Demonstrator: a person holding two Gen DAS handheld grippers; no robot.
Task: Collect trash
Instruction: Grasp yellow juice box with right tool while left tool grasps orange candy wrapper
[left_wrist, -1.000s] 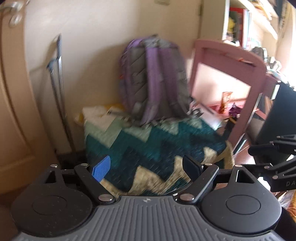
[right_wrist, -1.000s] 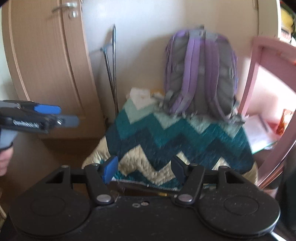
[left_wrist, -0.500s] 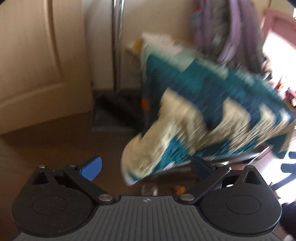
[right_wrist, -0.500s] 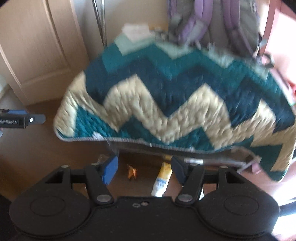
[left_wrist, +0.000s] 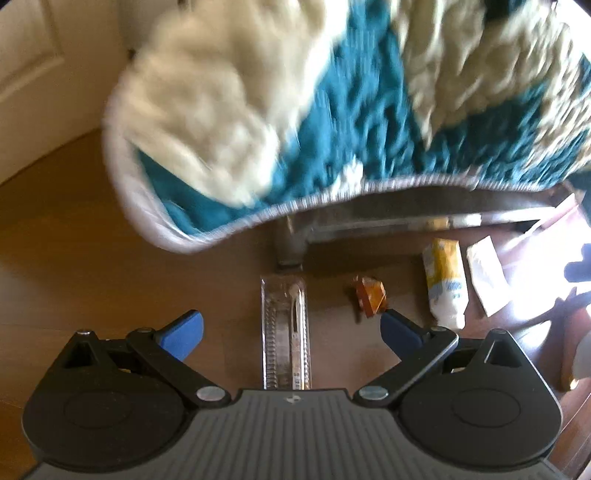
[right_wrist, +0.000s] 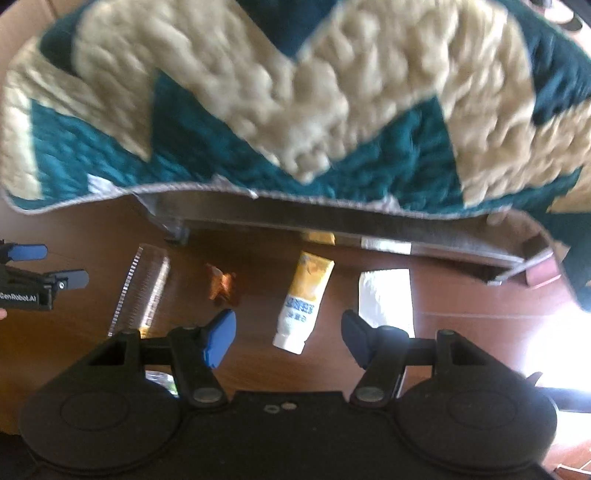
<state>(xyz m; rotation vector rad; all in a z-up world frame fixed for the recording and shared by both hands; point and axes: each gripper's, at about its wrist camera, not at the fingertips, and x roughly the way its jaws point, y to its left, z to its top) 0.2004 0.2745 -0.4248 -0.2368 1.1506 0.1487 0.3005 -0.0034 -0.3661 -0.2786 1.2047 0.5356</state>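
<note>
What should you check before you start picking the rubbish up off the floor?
1. Left gripper open with nothing in it: ok; its jaws have just been opening.
2. Right gripper open with nothing in it: ok.
3. Clear plastic package lined up between the left jaws: ok.
4. Yellow and white tube lined up between the right jaws: ok.
5. Orange wrapper and white paper lying free on the floor, not under the quilt: ok.
6. A bin or bag ready for the rubbish: cannot tell, none is in view.
</note>
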